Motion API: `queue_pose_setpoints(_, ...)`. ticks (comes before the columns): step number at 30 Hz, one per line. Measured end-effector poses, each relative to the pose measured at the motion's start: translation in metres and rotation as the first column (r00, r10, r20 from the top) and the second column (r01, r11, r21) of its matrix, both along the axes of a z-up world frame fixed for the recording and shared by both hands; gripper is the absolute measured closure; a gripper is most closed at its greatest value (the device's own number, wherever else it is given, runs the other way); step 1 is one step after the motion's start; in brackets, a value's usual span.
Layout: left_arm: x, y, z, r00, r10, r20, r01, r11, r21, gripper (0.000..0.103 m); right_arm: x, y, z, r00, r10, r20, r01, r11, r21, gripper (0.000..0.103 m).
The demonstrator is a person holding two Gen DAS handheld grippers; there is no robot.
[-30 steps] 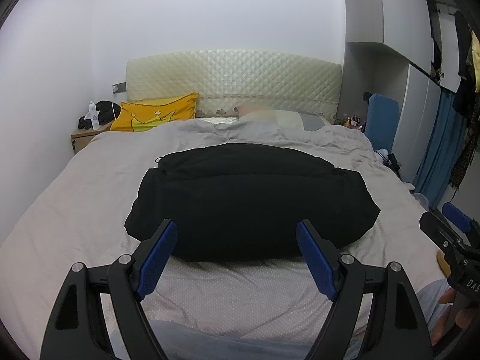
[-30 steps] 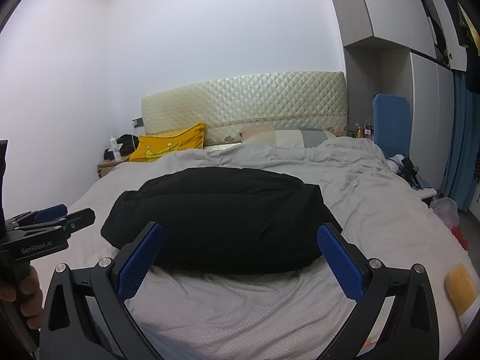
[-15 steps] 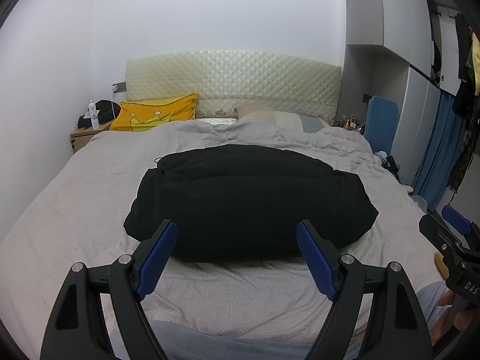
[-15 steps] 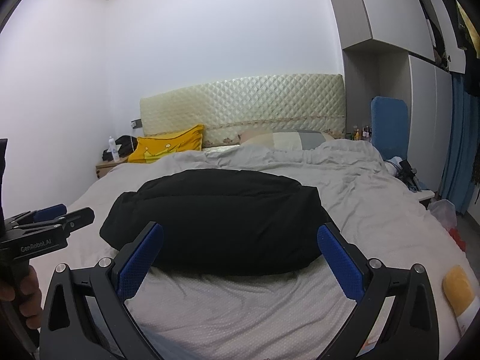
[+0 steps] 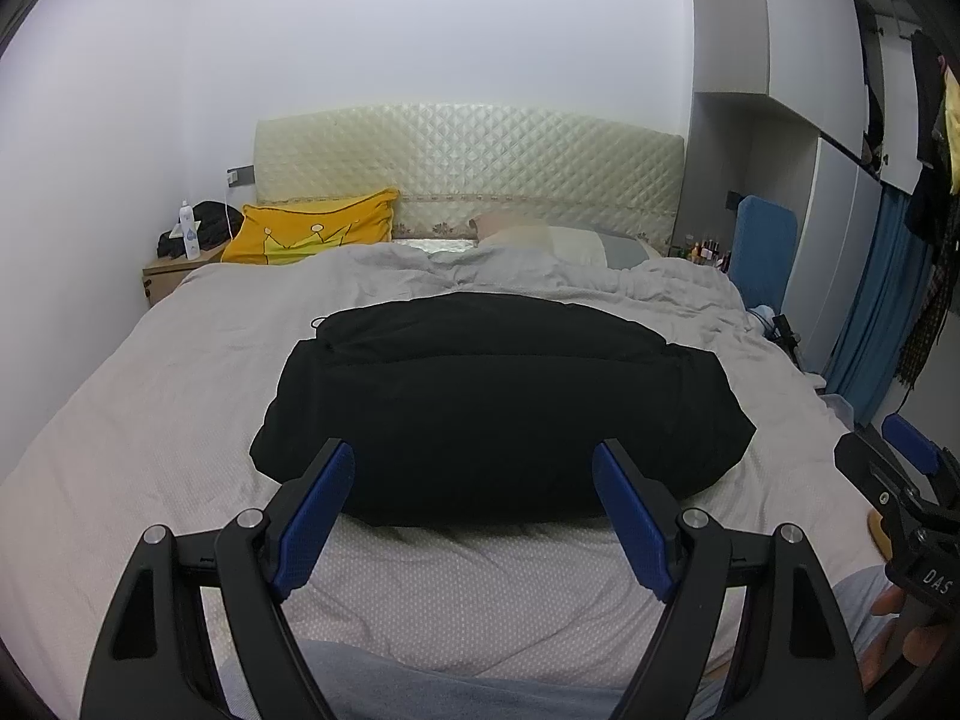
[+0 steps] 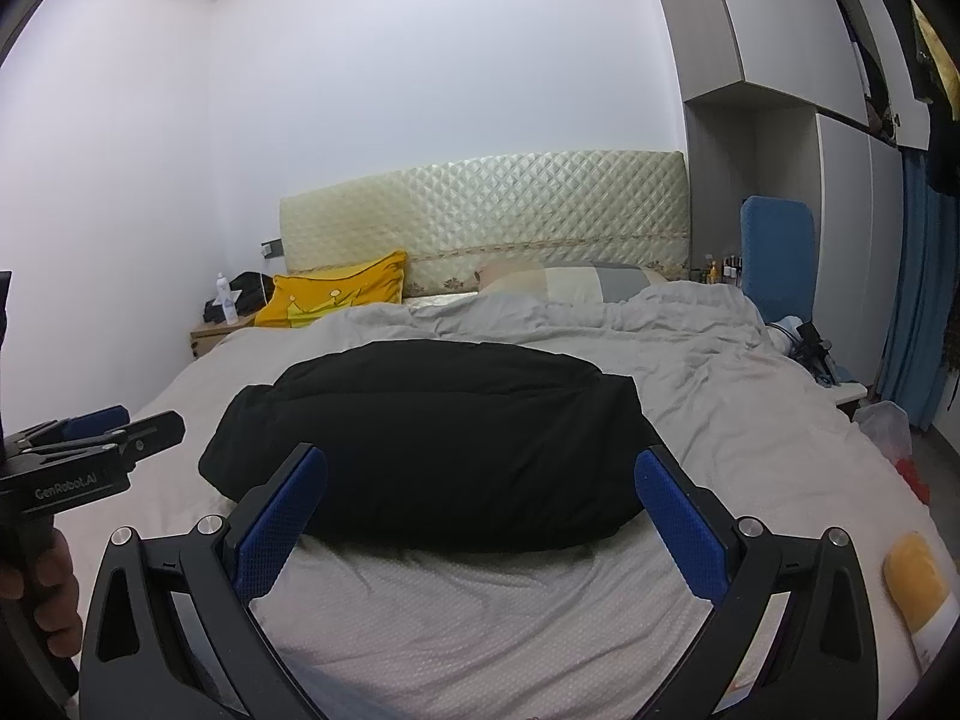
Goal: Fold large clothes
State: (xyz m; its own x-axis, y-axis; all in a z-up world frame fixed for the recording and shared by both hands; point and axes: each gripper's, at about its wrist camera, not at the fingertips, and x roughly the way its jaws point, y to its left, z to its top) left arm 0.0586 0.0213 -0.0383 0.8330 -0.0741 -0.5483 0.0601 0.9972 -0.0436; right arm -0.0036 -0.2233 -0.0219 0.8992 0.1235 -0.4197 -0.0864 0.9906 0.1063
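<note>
A black padded garment (image 5: 498, 402) lies folded into a thick bundle in the middle of the bed; it also shows in the right wrist view (image 6: 432, 438). My left gripper (image 5: 474, 480) is open and empty, held back from the garment's near edge. My right gripper (image 6: 480, 492) is open and empty, also short of the near edge. Each gripper shows at the edge of the other's view: the right one (image 5: 912, 480) and the left one (image 6: 96, 450).
The bed (image 5: 150, 420) has a light grey dotted sheet and a rumpled duvet (image 6: 690, 354) at the far right. A yellow cushion (image 5: 312, 234), a pillow (image 6: 576, 282) and a quilted headboard (image 5: 468, 174) stand at the back. A yellow-and-white object (image 6: 918, 588) lies at the right bed edge.
</note>
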Motion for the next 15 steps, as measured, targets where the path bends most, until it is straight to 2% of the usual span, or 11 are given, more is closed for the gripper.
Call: queue_pose_setpoints(15,-0.0061,-0.0005,0.0047,1.000,0.001,0.007,-0.001,1.000,0.008,0.021,-0.0034,0.0014,0.0005,1.000,0.001,0.007,-0.001,1.000,0.000,0.000)
